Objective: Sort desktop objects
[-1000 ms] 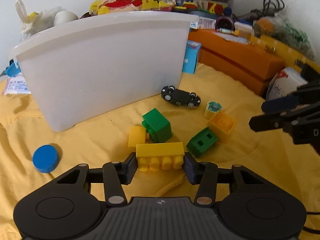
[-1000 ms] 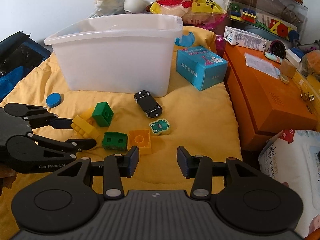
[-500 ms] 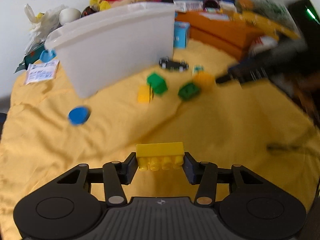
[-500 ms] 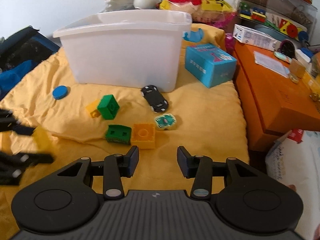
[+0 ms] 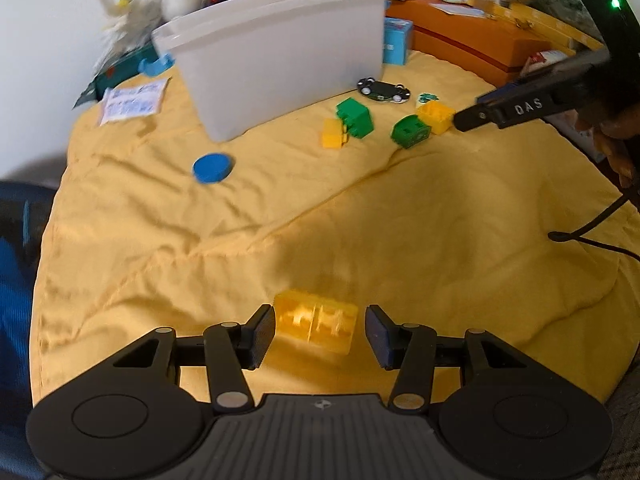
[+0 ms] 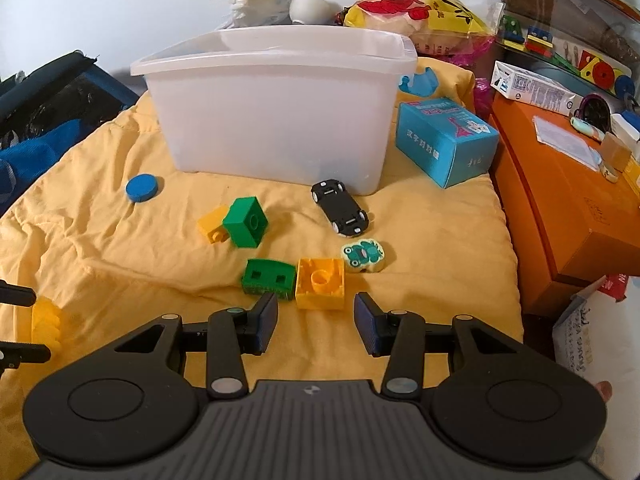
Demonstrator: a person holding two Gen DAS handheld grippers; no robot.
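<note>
My left gripper (image 5: 320,330) is open; the long yellow brick (image 5: 316,326) lies blurred between its jaws on the yellow cloth, clear of both pads. It also shows at the left edge of the right wrist view (image 6: 46,326). My right gripper (image 6: 316,322) is open and empty, just in front of an orange brick (image 6: 320,283) and a green brick (image 6: 268,278). Beyond lie a green cube (image 6: 246,222) against a small yellow brick (image 6: 212,224), a black toy car (image 6: 340,208), a frog eraser (image 6: 362,255) and a blue disc (image 6: 141,187).
A white plastic bin (image 6: 276,104) stands at the back of the cloth. A blue box (image 6: 446,140) sits to its right. An orange box (image 6: 568,184) with clutter lines the right side. A blue bag (image 6: 40,120) lies at the left.
My left gripper carried the long yellow brick back toward the near left of the cloth, then opened and let it go. My right gripper moved forward to the orange and green bricks.
</note>
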